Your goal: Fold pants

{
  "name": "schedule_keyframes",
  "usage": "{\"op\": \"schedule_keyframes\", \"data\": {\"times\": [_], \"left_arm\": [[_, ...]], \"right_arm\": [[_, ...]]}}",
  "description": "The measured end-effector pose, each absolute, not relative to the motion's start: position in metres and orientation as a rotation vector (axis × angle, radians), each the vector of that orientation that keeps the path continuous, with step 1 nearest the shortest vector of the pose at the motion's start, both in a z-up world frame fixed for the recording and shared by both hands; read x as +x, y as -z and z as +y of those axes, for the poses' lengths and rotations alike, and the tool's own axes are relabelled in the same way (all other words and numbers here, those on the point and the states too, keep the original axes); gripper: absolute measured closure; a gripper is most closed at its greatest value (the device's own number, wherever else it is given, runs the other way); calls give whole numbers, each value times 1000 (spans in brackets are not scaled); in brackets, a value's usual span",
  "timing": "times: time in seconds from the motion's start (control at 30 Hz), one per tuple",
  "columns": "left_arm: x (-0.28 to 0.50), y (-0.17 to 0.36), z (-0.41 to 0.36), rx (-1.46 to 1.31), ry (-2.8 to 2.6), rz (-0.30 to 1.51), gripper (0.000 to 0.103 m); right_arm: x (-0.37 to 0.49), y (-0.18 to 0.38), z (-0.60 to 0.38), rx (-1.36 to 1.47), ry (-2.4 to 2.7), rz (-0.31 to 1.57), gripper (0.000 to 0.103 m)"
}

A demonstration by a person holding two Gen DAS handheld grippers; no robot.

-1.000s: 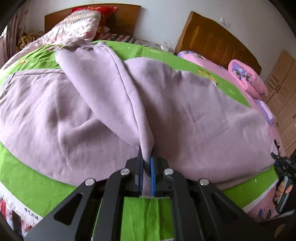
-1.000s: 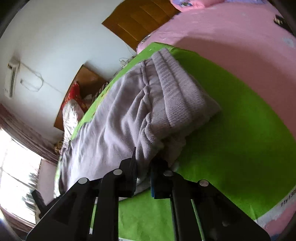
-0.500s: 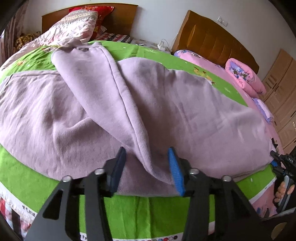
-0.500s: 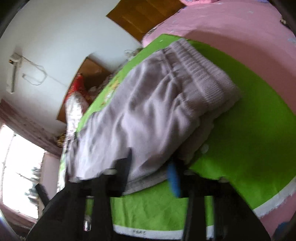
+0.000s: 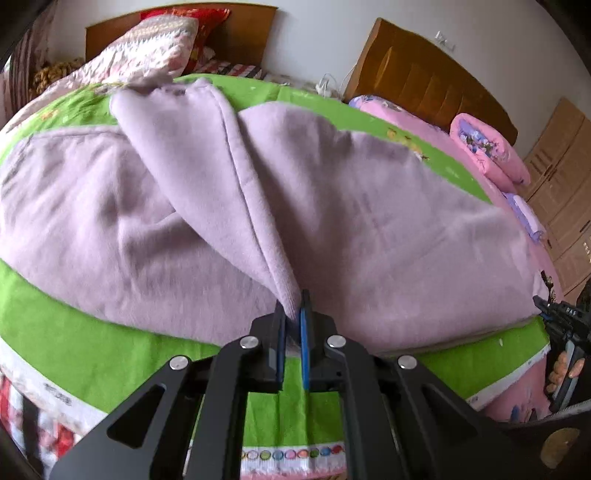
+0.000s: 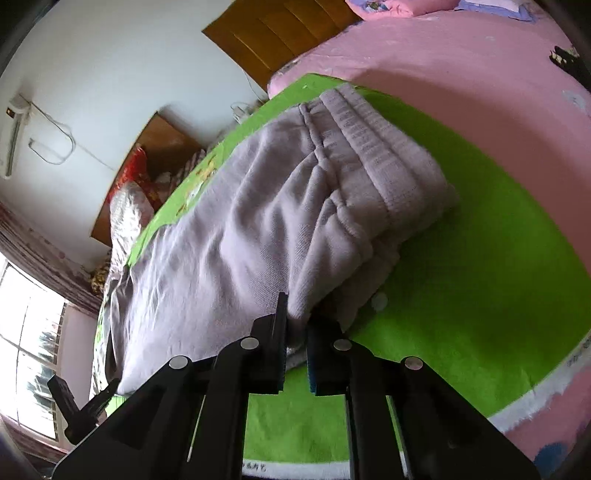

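Two hand-held grippers, left hand-held gripper point(image 5: 293, 314) and right hand-held gripper point(image 6: 297, 321), pinch one pants point(image 5: 369, 229).

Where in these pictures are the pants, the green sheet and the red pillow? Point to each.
pants point(image 5: 388, 229), left wrist view, on the flat lilac cloth.
green sheet point(image 6: 480, 266), right wrist view, on bare green beside the waistband.
red pillow point(image 5: 199, 22), left wrist view, on its top edge.

My left wrist view looks steeply down, close over the pants point(image 5: 369, 229); my right wrist view faces their waistband point(image 6: 373, 147). Both share the green sheet point(image 5: 74, 332).
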State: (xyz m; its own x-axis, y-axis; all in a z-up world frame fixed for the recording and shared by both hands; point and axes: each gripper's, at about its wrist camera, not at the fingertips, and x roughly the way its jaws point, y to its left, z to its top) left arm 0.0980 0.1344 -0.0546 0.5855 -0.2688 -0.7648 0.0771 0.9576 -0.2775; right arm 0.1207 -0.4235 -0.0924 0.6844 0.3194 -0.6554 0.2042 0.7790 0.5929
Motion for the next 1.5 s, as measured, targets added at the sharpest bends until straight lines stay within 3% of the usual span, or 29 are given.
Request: {"op": "schedule_keyframes", "data": {"times": [0.2,0.53,0.6,0.63,0.67,0.7,0.73,0.77,0.8,0.9,0.97,1.1,1.27,1.37,1.5], "left_arm": [[98,50,135,-213,206,924,97],[100,57,140,-254,226,920,93],[99,56,141,-267,247,916,84],[98,55,140,-270,277,908,68],[97,53,139,-261,290,902,44],[95,50,137,-236,279,895,30],[93,46,135,-187,230,880,15],[92,43,135,-163,212,867,15],[92,40,136,-158,209,861,14],[93,28,154,-213,145,812,15],[100,22,162,-284,144,793,15],[116,8,137,-251,197,737,15],[128,4,69,30,240,701,14],[138,27,59,121,209,782,14],[140,56,81,68,202,875,15]], "right_arm": [[113,74,-421,650,-76,817,95],[116,92,-420,669,-47,834,97],[115,91,-421,678,-54,830,92],[113,89,-421,677,-62,832,86],[110,86,-422,675,-63,830,81],[106,82,-422,669,-56,821,64],[100,76,-425,644,0,812,35],[94,69,-428,614,66,798,29],[89,62,-430,591,97,775,29],[79,34,-425,486,128,679,41],[89,21,-402,401,25,658,41],[124,27,-336,258,-184,733,41],[160,43,-260,103,-344,814,41],[167,62,-236,3,-343,930,41],[165,66,-238,-12,-368,933,40]]}}
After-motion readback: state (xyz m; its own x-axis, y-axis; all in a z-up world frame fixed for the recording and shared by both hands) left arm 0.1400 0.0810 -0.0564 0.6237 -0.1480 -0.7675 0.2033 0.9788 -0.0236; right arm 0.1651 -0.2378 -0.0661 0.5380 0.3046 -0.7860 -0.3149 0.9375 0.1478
